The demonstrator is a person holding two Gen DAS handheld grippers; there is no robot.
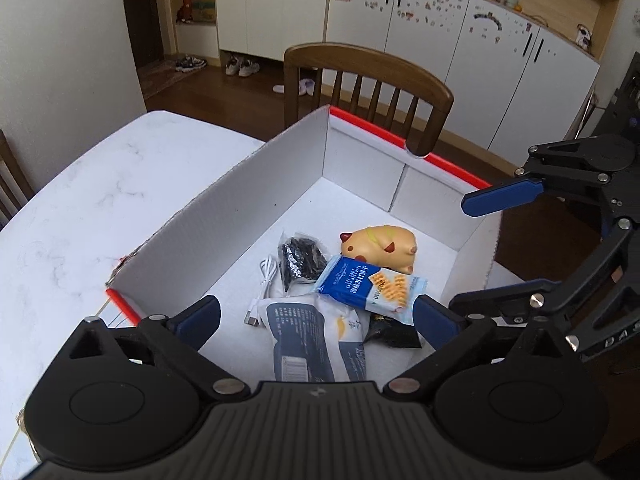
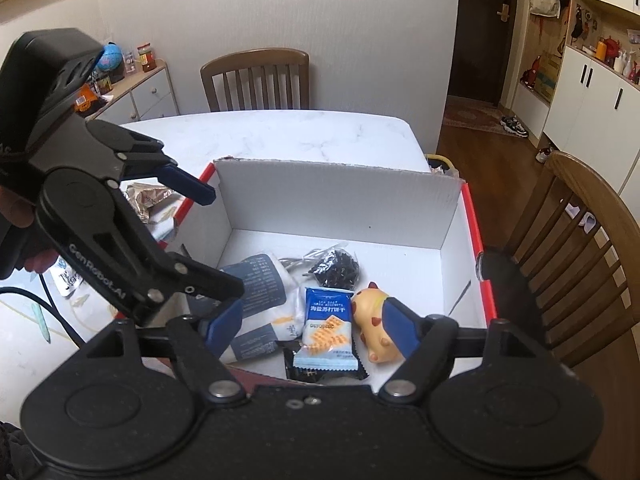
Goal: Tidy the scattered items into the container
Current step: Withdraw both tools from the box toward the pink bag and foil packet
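A white cardboard box (image 1: 280,184) (image 2: 340,200) with red rims stands on the marble table. Inside lie a yellow toy animal (image 1: 384,248) (image 2: 372,320), a blue cracker packet (image 1: 360,284) (image 2: 326,328), a clear bag of black bits (image 1: 300,260) (image 2: 336,268), a white USB cable (image 1: 264,280), a white and dark-blue pouch (image 1: 308,336) (image 2: 260,288) and a black packet (image 1: 392,332). My left gripper (image 1: 316,316) (image 2: 226,242) hangs open above the box's near-left corner. My right gripper (image 2: 312,326) (image 1: 460,252) hangs open over the other side. Neither holds anything.
Left of the box, on the table (image 2: 280,136), lie a crumpled silvery-brown wrapper (image 2: 148,196) and a printed packet (image 2: 70,280). Wooden chairs (image 1: 368,76) (image 2: 580,240) stand close to the box's far side. White cabinets line the wall behind.
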